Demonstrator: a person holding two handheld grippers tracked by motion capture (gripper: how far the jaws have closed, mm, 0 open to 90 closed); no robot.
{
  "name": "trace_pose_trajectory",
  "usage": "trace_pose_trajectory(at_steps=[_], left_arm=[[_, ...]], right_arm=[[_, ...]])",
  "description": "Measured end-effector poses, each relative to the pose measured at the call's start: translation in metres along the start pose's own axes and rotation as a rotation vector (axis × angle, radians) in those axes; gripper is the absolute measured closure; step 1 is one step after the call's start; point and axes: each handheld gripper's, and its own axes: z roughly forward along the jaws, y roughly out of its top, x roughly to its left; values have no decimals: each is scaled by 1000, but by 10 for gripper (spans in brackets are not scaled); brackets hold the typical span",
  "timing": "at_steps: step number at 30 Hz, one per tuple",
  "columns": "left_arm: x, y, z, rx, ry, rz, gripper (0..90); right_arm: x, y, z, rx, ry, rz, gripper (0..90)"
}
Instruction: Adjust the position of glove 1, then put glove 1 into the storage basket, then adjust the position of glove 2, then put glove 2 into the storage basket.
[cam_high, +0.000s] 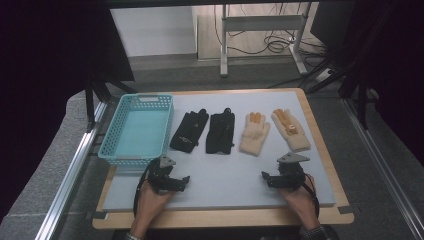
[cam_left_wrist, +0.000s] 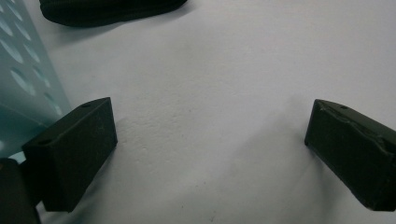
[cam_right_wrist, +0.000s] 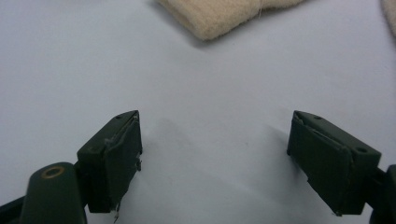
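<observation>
- The left gripper (cam_high: 186, 181) rests low on the grey mat (cam_high: 225, 185), jaws spread wide with nothing between them; the right gripper (cam_high: 265, 178) sits the same way on the other side, jaws also parted and empty.
- Four gloves lie in a row past them: two black gloves (cam_high: 189, 130) (cam_high: 220, 132) nearer the left hand, two cream gloves (cam_high: 254, 133) (cam_high: 291, 129) nearer the right.
- Each glove lies lengthwise away from the person, fingers pointing to the table's far edge, cuffs toward the grippers.
- In the right gripper view a cream cuff (cam_right_wrist: 219, 16) lies straight ahead, well apart from the jaws.
- The teal basket (cam_high: 112, 145) stands just left of the black pair, so I'd guess the left hand has the shorter carry.
</observation>
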Motion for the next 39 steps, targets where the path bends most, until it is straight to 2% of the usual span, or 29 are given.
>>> trace_pose_trajectory(at_steps=[27,39], left_arm=[[0,0,0,-1,-1,-1,24],[0,0,0,-1,-1,-2,24]], right_arm=[[0,0,0,0,7,-1,163],[-1,2,-3,-17,10,14,195]])
